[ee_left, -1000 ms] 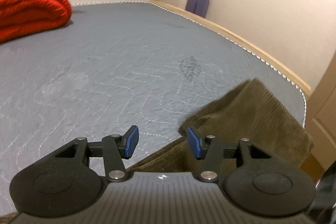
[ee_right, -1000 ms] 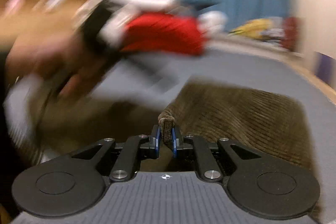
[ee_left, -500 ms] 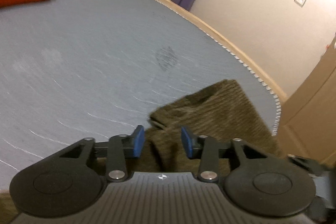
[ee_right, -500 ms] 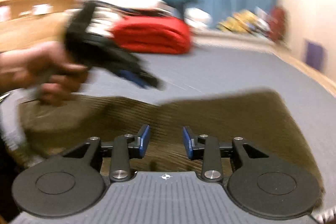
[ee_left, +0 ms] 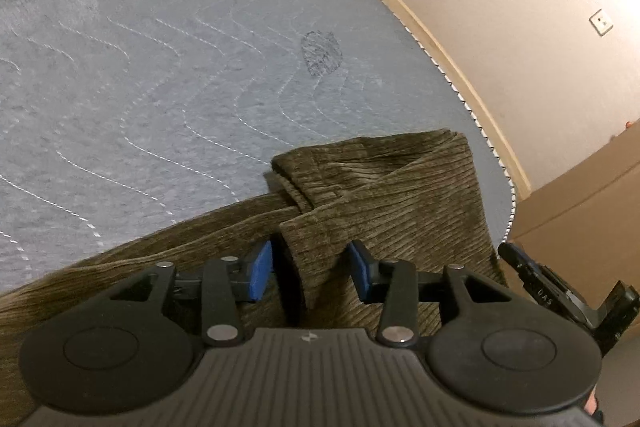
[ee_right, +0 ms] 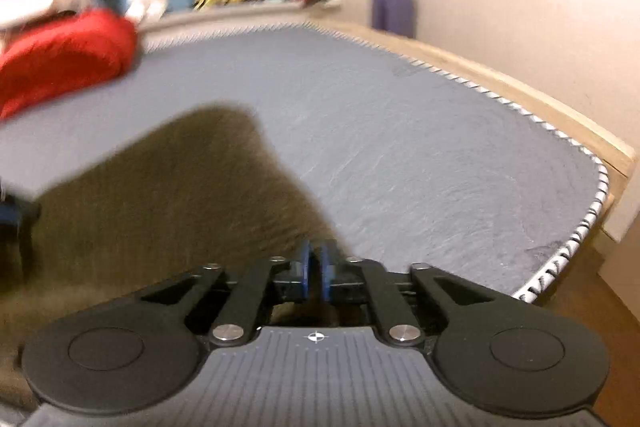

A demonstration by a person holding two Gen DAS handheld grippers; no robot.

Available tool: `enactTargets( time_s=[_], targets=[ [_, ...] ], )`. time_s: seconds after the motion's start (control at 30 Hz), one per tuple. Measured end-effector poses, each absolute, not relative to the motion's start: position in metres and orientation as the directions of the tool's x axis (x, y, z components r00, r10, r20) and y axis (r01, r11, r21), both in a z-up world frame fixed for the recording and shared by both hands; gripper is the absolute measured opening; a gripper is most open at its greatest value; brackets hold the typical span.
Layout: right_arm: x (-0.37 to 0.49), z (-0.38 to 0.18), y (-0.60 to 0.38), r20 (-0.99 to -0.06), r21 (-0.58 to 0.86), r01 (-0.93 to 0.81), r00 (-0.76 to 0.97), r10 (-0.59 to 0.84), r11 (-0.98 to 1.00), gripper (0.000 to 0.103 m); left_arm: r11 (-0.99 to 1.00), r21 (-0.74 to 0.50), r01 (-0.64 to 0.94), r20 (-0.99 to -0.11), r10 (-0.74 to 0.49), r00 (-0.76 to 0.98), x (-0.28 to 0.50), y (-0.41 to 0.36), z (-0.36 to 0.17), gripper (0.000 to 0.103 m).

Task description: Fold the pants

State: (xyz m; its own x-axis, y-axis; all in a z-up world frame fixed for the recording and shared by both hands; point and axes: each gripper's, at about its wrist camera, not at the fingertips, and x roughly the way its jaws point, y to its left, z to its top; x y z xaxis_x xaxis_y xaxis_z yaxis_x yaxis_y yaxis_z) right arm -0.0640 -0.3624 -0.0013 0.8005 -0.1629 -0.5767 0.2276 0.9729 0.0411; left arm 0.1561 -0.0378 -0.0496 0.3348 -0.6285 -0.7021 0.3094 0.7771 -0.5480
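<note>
Olive corduroy pants (ee_left: pixel 384 195) are lying on the grey mattress (ee_left: pixel 168 75) near its right-hand corner, long axis running leftward along the near edge, folded flap facing the left gripper (ee_left: pixel 308 269). That gripper, having just been opening, is standing half open astride the flap's edge without pinching it. The right gripper (ee_right: pixel 316 269), having just been closing, is showing nearly meeting pads at the cloth's right edge; a grip cannot be told through blur.
</note>
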Motion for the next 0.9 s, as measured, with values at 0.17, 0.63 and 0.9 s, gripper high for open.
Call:
enactTargets(
  time_s=[0.17,0.63,0.9],
  targets=[
    [-0.057,-0.012,-0.382,-0.618,0.143,0.228,0.780,-0.093,0.963,0.059,0.730,-0.624,0.278,-0.658,-0.683,0.318,0.172,-0.043,-0.068,0.052],
    [-0.052,-0.032,-0.394,-0.675,0.316,0.228,0.736,0.049,0.921,0.072,0.789,-0.492,0.368,-0.670,-0.613,0.420,0.157,-0.076,-0.062,0.044],
    [-0.049,-0.026,-0.393,-0.662,0.326,0.233,0.748,0.046,0.916,0.073,0.746,-0.501,0.439,-0.576,-0.666,0.475,0.117,-0.068,0.004,0.029]
  ],
)
